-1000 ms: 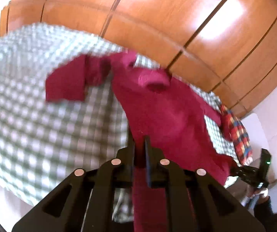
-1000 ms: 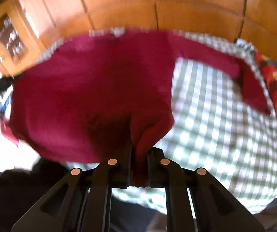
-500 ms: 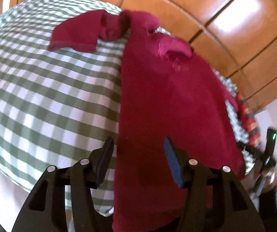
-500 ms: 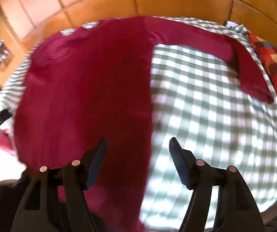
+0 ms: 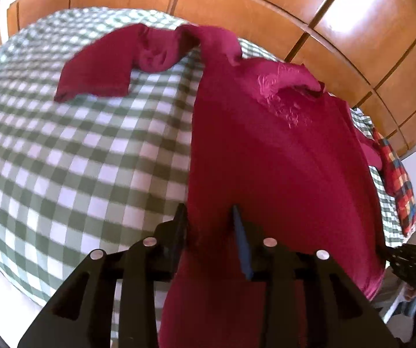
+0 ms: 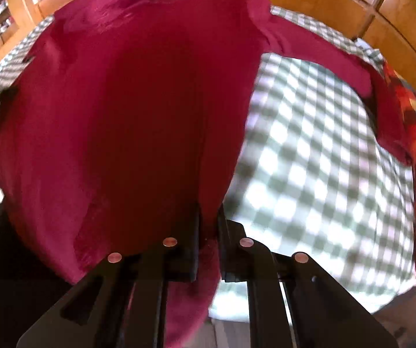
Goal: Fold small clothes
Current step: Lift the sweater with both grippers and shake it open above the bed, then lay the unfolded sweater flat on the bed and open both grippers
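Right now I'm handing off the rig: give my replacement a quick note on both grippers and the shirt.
Left gripper: jaws partly apart around the hem of the dark red long-sleeved shirt; grip not firm.
Right gripper: nearly shut on the opposite hem corner.
Shirt lies spread on the green-and-white checked bedcover, sleeves out to the sides.
Done: shirt laid out.
Left: every fold.

My left gripper (image 5: 209, 217) is matte black plastic with four round silver screw heads and a blue pad on one finger; my right gripper (image 6: 208, 217) looks alike, all black.
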A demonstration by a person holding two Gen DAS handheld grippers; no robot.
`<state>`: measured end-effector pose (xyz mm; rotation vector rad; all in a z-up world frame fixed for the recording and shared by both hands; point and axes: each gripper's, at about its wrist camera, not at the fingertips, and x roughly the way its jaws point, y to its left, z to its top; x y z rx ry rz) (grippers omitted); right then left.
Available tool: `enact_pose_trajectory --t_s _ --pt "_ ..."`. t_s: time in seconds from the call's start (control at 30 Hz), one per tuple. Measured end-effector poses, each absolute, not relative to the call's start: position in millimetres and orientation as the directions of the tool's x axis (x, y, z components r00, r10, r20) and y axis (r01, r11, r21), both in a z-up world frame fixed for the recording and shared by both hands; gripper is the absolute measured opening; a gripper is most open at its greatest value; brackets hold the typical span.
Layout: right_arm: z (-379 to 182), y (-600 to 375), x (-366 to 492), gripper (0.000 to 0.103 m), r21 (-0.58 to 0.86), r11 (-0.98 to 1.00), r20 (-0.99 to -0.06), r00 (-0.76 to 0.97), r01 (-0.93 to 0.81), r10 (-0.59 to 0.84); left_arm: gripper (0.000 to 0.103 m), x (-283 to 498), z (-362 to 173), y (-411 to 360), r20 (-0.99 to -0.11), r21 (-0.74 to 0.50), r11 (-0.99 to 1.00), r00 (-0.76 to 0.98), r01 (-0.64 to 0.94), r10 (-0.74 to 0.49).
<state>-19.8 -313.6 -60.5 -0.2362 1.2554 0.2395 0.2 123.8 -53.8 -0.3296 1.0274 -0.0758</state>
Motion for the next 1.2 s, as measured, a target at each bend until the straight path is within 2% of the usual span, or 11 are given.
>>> enact_pose_trajectory --t_s 0.03,0.17,0.27,0.47,0.77,0.8,0.83,0.87,1.0,1.1,1.2 --pt "-57.5 -316.2 -18.8 0.011 -0.027 0.952 -0.961 0.271 -0.305 0.06 0.03 3.0 -49.3 122.1 -0.822 -0.294 0.952 0.532 -0.088 -0.204" --pt "-31.8 -327.4 11.3 0.047 -0.045 0.967 -0.933 0.356 -0.249 0.048 0.033 20.6 -21.9 122.1 -0.777 -0.273 0.96 0.601 -0.053 -0.188" --pt "-8.9 -327.3 53.5 0.059 -0.082 0.97 -0.88 0.473 -0.227 0.036 0.036 43.0 -9.2 117.4 -0.756 -0.25 0.968 0.631 -0.029 -0.177" --pt "2.1 -318.5 171.5 0.059 -0.087 0.98 -0.831 0.555 -0.18 0.028 0.045 87.1 12.6 97.3 -0.727 -0.201 0.98 0.67 0.0 -0.149" --pt "-33.3 -287.1 290.4 0.058 -0.029 0.975 -0.886 0.456 -0.221 0.077 0.046 152.7 0.7 61.0 -0.759 -0.139 0.989 0.635 0.055 -0.142" --pt "-41.0 -280.4 293.1 0.05 -0.074 0.967 -0.896 0.443 -0.246 0.044 0.046 158.4 -0.2 60.9 -0.762 -0.13 0.99 0.635 0.045 -0.129" --pt "-52.8 -273.8 295.1 0.022 -0.152 0.95 -0.906 0.422 -0.274 -0.023 0.046 159.1 0.4 62.0 -0.761 -0.126 0.991 0.637 0.038 -0.121" --pt "-59.0 -271.6 293.9 0.016 -0.197 0.938 -0.904 0.423 -0.286 -0.061 0.046 160.0 0.9 65.0 -0.758 -0.125 0.992 0.642 0.027 -0.112" --pt "-65.9 -298.2 294.2 0.012 -0.277 0.943 -0.872 0.461 -0.185 -0.166 0.054 158.2 6.0 115.6 -0.747 -0.125 0.983 0.665 -0.132 -0.006" --pt "-69.3 -329.9 292.3 0.014 -0.185 0.979 -0.88 0.458 -0.086 -0.126 0.066 148.5 5.7 185.8 -0.761 -0.092 0.932 0.628 -0.351 0.162" --pt "-69.9 -321.9 284.7 0.019 -0.246 0.964 -0.854 0.494 -0.101 -0.166 0.066 125.3 3.5 246.5 -0.778 -0.098 0.859 0.577 -0.503 0.249"
